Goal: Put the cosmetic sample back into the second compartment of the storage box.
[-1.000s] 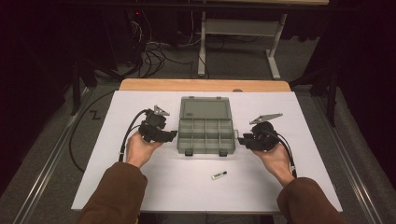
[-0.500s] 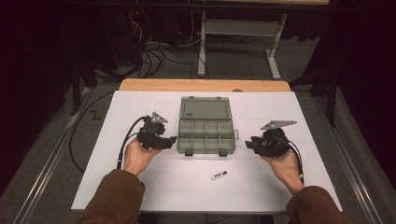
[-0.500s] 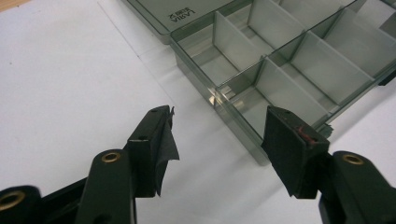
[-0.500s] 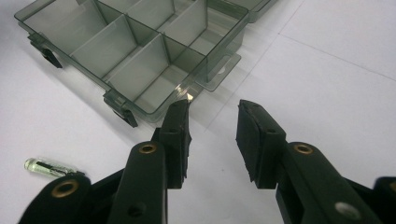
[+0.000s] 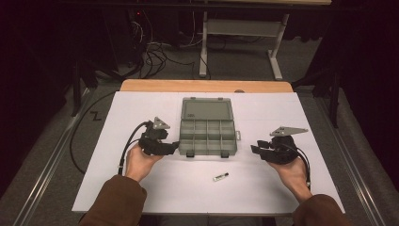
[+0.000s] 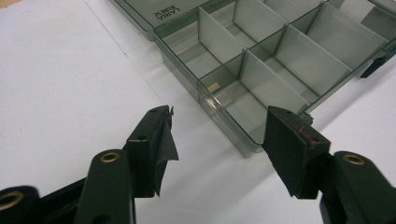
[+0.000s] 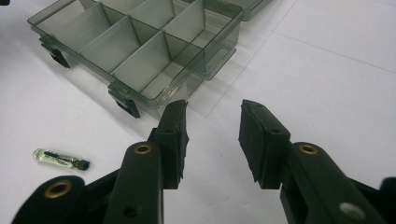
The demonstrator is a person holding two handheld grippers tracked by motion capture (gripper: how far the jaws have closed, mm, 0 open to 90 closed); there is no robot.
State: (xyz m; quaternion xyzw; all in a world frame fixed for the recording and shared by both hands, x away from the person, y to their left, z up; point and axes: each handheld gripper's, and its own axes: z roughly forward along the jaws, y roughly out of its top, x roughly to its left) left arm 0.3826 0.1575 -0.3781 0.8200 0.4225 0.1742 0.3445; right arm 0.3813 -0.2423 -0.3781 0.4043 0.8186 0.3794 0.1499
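Observation:
A grey see-through compartment box (image 5: 207, 134) lies open in the middle of the white table, its lid folded back on the far side. My left gripper (image 5: 175, 147) rests just left of the box's near corner, jaws open and empty; in the left gripper view (image 6: 217, 130) the box (image 6: 261, 60) sits right ahead with its dividers showing. My right gripper (image 5: 253, 149) hovers a short way right of the box, open and empty (image 7: 212, 126). A small glass vial with a black cap (image 5: 220, 176) lies in front of the box, also seen in the right gripper view (image 7: 60, 158).
The white table surface (image 5: 117, 127) ends in a wooden strip (image 5: 207, 85) at the far edge. Cables (image 5: 127, 150) trail from the left gripper. A desk frame (image 5: 240, 28) stands on the floor beyond.
Both hands have drawn back toward the near edge, and the right gripper has moved right, away from the box.

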